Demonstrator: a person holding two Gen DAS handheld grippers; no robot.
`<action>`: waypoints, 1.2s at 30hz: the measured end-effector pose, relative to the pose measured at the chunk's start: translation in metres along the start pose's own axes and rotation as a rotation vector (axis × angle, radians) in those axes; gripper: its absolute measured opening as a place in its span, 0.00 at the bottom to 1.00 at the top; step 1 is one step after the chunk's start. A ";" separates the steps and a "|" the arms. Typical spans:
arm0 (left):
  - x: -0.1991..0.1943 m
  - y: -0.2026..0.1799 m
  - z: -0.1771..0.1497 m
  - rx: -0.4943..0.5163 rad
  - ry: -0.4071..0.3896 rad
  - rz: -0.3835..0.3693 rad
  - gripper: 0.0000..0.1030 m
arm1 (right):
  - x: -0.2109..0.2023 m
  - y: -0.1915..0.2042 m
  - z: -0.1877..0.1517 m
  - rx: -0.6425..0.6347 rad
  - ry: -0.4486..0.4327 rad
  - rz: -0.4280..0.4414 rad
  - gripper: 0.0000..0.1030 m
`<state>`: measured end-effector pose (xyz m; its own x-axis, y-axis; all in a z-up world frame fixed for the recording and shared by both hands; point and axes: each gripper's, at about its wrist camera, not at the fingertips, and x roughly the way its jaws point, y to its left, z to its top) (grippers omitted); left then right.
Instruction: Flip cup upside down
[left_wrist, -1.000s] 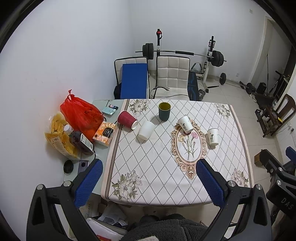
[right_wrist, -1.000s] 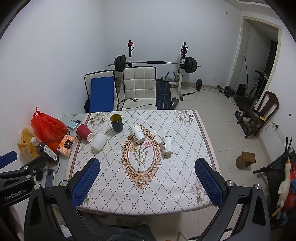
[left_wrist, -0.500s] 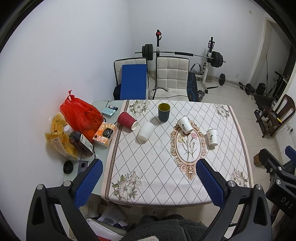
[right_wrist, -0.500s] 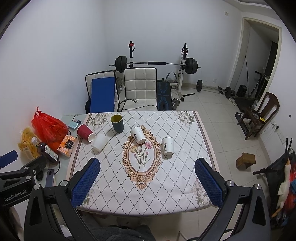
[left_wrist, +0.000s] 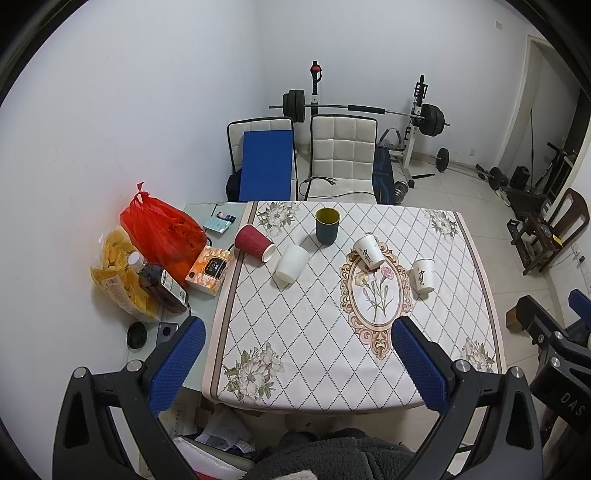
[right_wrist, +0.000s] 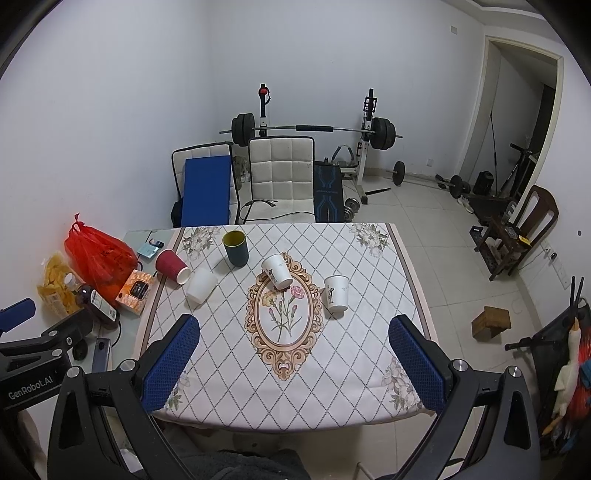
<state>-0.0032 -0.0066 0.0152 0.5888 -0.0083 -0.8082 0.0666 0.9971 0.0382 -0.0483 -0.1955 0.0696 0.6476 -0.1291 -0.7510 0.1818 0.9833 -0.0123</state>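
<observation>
Several cups are on the patterned tablecloth (left_wrist: 314, 332). A dark green cup (left_wrist: 327, 226) (right_wrist: 235, 248) stands upright at the back. A red cup (left_wrist: 255, 243) (right_wrist: 172, 266) and a plain white cup (left_wrist: 291, 263) (right_wrist: 201, 285) lie on their sides at the left. A printed white cup (left_wrist: 369, 252) (right_wrist: 277, 271) lies tilted near the middle. Another printed white cup (left_wrist: 423, 275) (right_wrist: 336, 293) stands mouth up at the right. My left gripper (left_wrist: 295, 365) and right gripper (right_wrist: 291, 363) are open, empty, high above the table's near edge.
A red bag (left_wrist: 162, 229), a snack bag (left_wrist: 118, 273), a bottle (left_wrist: 159, 284) and an orange box (left_wrist: 208, 271) sit at the table's left side. Two chairs (left_wrist: 343, 162) and a barbell rack (left_wrist: 369, 110) stand behind the table.
Both views have shifted very slightly; the cups have not moved and both grippers stay open.
</observation>
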 end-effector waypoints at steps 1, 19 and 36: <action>0.000 0.000 0.000 0.000 0.000 0.000 1.00 | 0.000 0.001 0.001 0.000 -0.001 -0.001 1.00; 0.000 -0.002 0.000 -0.005 0.007 0.000 1.00 | 0.007 -0.002 0.005 0.008 0.021 0.009 1.00; 0.091 -0.016 -0.004 -0.043 0.146 0.047 1.00 | 0.107 -0.026 -0.016 0.000 0.179 -0.003 1.00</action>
<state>0.0456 -0.0228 -0.0611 0.4673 0.0466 -0.8829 0.0054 0.9984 0.0556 0.0045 -0.2324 -0.0211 0.5050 -0.1067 -0.8565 0.1836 0.9829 -0.0141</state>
